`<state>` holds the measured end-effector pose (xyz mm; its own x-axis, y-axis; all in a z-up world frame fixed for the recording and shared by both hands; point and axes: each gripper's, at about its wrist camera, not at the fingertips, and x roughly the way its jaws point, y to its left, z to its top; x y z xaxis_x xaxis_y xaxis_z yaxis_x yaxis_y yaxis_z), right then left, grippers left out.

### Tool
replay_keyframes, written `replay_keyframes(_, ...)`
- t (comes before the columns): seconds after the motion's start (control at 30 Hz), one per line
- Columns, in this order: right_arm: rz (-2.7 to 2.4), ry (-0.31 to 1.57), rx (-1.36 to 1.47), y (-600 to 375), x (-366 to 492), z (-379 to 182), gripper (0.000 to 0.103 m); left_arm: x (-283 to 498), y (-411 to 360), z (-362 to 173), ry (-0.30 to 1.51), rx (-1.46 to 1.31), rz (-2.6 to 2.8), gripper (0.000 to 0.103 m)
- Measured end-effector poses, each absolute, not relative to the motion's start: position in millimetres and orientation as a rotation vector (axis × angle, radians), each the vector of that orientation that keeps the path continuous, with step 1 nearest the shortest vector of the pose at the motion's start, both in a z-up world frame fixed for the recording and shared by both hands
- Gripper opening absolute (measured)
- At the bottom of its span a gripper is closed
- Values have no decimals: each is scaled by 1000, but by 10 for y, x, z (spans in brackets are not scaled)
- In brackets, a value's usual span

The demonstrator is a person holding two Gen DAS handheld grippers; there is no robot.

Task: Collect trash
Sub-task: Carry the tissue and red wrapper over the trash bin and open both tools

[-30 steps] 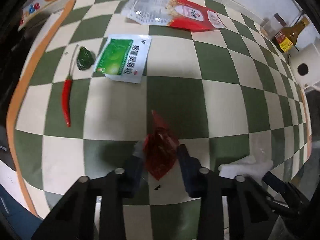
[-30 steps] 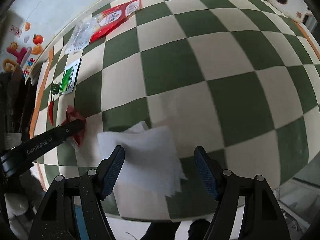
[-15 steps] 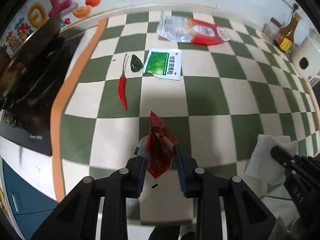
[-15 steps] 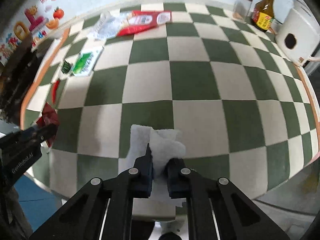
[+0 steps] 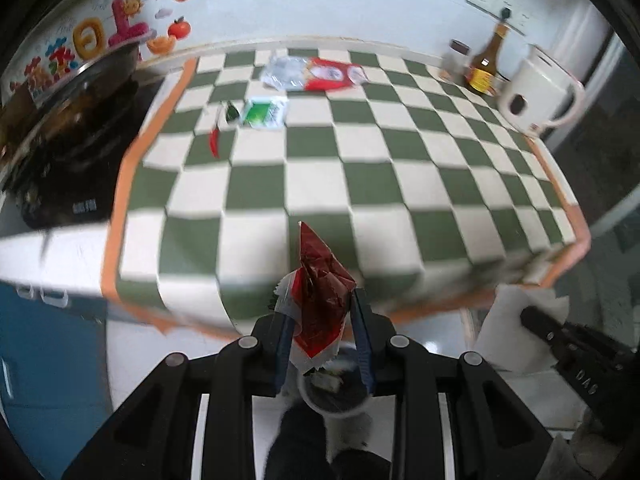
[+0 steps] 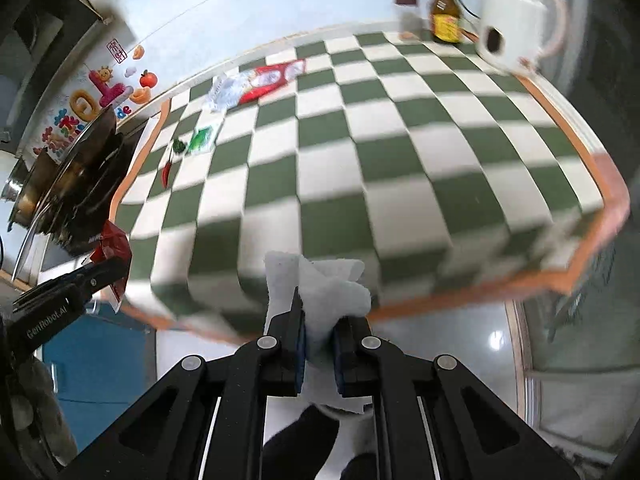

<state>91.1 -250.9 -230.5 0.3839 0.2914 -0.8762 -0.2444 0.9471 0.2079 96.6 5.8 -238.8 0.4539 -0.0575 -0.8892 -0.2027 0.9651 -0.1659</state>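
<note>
My left gripper [image 5: 321, 322] is shut on a crumpled red wrapper [image 5: 322, 280], held in the air off the front edge of the checkered tabletop [image 5: 360, 184]. My right gripper [image 6: 319, 334] is shut on a white paper tissue [image 6: 320, 284], also lifted past the table's front edge. In the right wrist view the left gripper [image 6: 108, 268] shows at the left with the red wrapper [image 6: 112, 242]. The tissue [image 5: 512, 332] and the right gripper [image 5: 532, 318] appear at the lower right of the left wrist view. Still on the table lie a green sachet [image 5: 264, 113], a red and clear bag [image 5: 316, 74], a red chilli [image 5: 215, 142] and a green chilli top [image 5: 231, 112].
A black wok on a stove [image 5: 68, 136] stands left of the table. At the back right are a brown sauce bottle [image 5: 486, 62], a small jar [image 5: 456, 60] and a white appliance [image 5: 536, 96]. A small round bin [image 5: 332, 392] sits on the floor below my left gripper. Blue cabinet fronts [image 5: 44, 360] are below left.
The right gripper closed on the tissue and lifted it off the table. Both grippers drew back and up, past the table's front edge, each with its piece of trash.
</note>
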Motion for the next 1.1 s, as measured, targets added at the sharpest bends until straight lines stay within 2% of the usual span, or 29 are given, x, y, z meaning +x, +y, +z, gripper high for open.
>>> replay_keyframes(0.13,336,1213,52,-2927,417,-2696,11,602,-215,-2695,1171,-331,73,24)
replay_keyframes(0.23,324,1309,48,-3119,198,-3193,11,429,-382,-3142,1249,-387,72,24)
replay_keyframes(0.5,247,1491,18,-3302,10,-5009,11,409,-599,-5029,1484,-436,108,24)
replay_keyframes(0.77,231,1575,-29,-3187,123,-6893,11,529,-702,-6773,1580,-433,96,24)
replay_keyframes(0.97,235,1617,-29,-3076,255,-7743,11,491,-793,-7469,1634,-459,98,25)
replay_keyframes(1.1,242,1643,-28,-2984,338,-8057,11,479,-776,-7675,1671,-466,110,29)
